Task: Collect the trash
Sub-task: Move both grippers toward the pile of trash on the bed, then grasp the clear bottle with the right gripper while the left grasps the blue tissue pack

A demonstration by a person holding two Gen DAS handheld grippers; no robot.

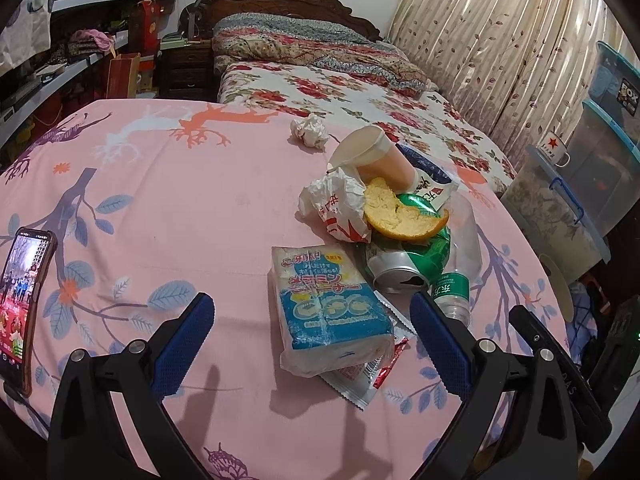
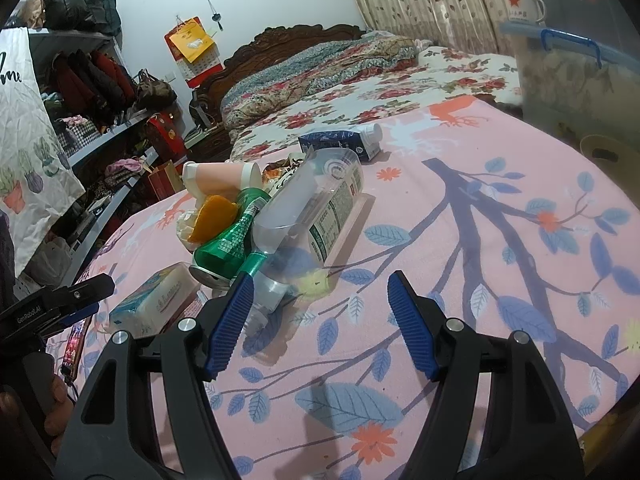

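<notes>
Your right fingers gape empty; the bottle lies just upper left, neck pointing toward them.

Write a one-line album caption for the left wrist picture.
Open tongs hover over a sponge pack, green can, bread and paper cup piled on a pink cloth.

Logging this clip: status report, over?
Left gripper open, right gripper open, both empty. Trash pile untouched on pink cloth. Phone at left edge, clear.
</notes>
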